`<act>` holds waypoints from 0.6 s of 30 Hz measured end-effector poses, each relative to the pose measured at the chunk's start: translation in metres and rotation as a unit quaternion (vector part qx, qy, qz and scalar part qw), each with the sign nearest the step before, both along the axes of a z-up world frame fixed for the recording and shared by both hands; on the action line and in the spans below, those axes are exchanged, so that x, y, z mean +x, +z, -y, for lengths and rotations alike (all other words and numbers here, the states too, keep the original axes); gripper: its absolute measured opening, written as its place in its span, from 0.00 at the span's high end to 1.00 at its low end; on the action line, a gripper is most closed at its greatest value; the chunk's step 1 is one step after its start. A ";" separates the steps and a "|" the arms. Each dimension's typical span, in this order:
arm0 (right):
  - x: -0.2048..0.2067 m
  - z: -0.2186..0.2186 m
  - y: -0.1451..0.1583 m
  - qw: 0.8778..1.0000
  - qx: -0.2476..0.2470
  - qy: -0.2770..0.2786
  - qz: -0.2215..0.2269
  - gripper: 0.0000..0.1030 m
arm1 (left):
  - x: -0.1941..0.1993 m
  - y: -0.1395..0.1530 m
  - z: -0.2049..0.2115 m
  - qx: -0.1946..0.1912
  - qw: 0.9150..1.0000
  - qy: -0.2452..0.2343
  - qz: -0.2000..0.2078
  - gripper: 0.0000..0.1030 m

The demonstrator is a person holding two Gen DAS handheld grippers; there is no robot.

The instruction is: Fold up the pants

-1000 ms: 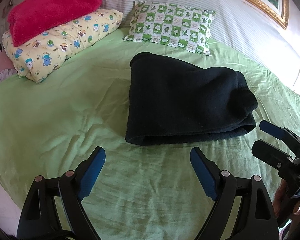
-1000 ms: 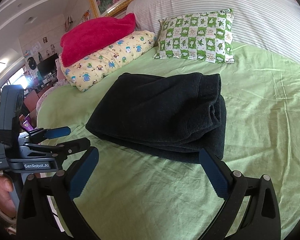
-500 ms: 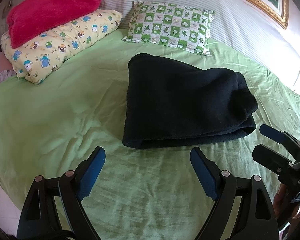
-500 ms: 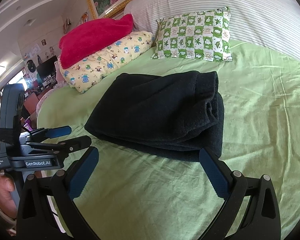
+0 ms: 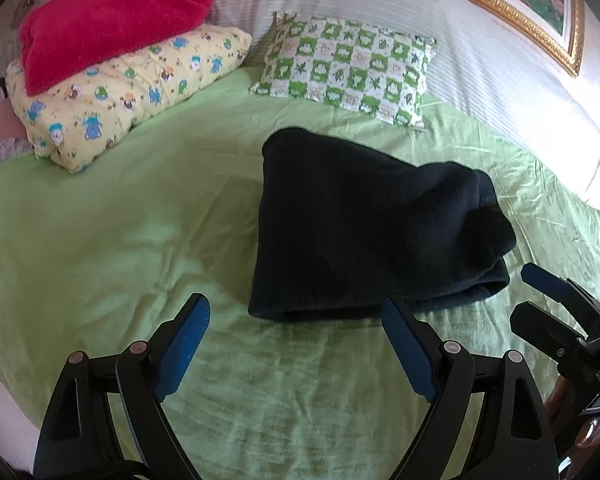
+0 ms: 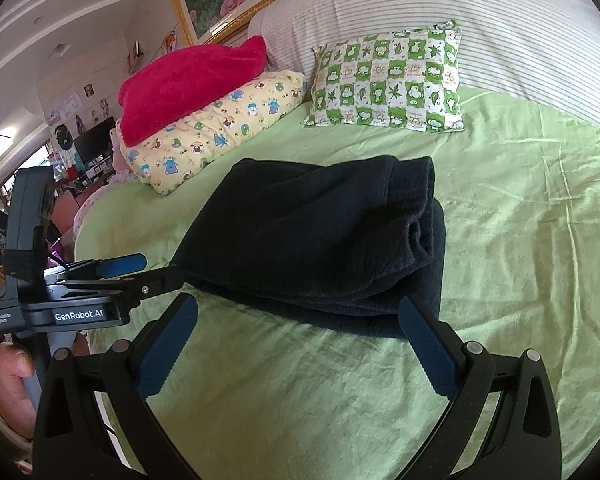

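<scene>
The dark navy pants lie folded into a thick rectangle on the green bed sheet; they also show in the right wrist view. My left gripper is open and empty, just short of the fold's near edge. My right gripper is open and empty, at the bundle's near edge. The right gripper shows at the right edge of the left wrist view. The left gripper shows at the left of the right wrist view, beside the pants' corner.
A yellow cartoon pillow with a red fluffy blanket on it lies at the back left. A green checked pillow leans on the striped headboard cushion. The room with a monitor lies off the bed's left side.
Both views have shifted slightly; the pants lie a little nearer to both grippers. Both grippers stay open and empty. The pants have not changed shape.
</scene>
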State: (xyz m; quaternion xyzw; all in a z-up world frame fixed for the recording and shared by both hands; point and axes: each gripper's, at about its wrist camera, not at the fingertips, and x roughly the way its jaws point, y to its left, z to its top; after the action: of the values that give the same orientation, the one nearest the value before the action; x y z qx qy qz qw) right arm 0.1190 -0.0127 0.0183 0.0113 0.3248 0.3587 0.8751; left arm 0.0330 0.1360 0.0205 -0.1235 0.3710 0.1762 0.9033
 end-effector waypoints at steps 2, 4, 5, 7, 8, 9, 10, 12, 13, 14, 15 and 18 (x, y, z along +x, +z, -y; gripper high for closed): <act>0.002 0.001 0.003 1.000 0.002 -0.003 0.003 0.02 | 0.001 0.006 0.000 0.010 1.000 0.001 0.010 0.14; 0.004 0.004 0.007 1.000 0.007 -0.007 0.006 0.02 | 0.003 0.013 -0.001 0.022 1.000 0.006 0.017 0.14; 0.004 0.004 0.009 1.000 0.009 -0.008 0.007 0.02 | 0.005 0.015 -0.001 0.025 0.999 0.007 0.020 0.14; 0.006 0.006 0.012 1.000 0.010 -0.012 0.011 0.02 | 0.008 0.019 -0.001 0.036 0.999 0.010 0.025 0.14; 0.007 0.007 0.013 1.000 0.011 -0.013 0.011 0.02 | 0.010 0.019 -0.001 0.038 0.999 0.010 0.025 0.14; 0.008 0.008 0.013 1.000 0.012 -0.016 0.011 0.02 | 0.013 0.018 0.000 0.040 0.999 0.009 0.021 0.14; 0.009 0.009 0.013 1.000 0.013 -0.017 0.010 0.02 | 0.014 0.017 0.001 0.041 0.999 0.008 0.019 0.14; 0.010 0.010 0.013 1.000 0.016 -0.020 0.006 0.02 | 0.018 0.014 0.003 0.043 0.999 0.008 0.011 0.14; 0.009 0.011 0.012 1.000 0.016 -0.020 0.005 0.02 | 0.019 0.013 0.004 0.044 0.999 0.010 0.010 0.14; 0.009 0.012 0.013 1.000 0.015 -0.020 0.005 0.02 | 0.020 0.013 0.005 0.046 0.999 0.012 0.010 0.14; 0.009 0.013 0.013 1.000 0.014 -0.021 0.007 0.02 | 0.021 0.012 0.005 0.045 0.999 0.013 0.008 0.14; 0.010 0.016 0.012 1.000 0.017 -0.024 0.005 0.02 | 0.024 0.011 0.007 0.052 0.999 0.017 0.006 0.14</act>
State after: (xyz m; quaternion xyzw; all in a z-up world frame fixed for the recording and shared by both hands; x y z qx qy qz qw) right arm 0.1289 -0.0289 0.0303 0.0321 0.3135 0.3430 0.8849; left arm 0.0572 0.1292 0.0317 -0.0838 0.3535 0.2093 0.9078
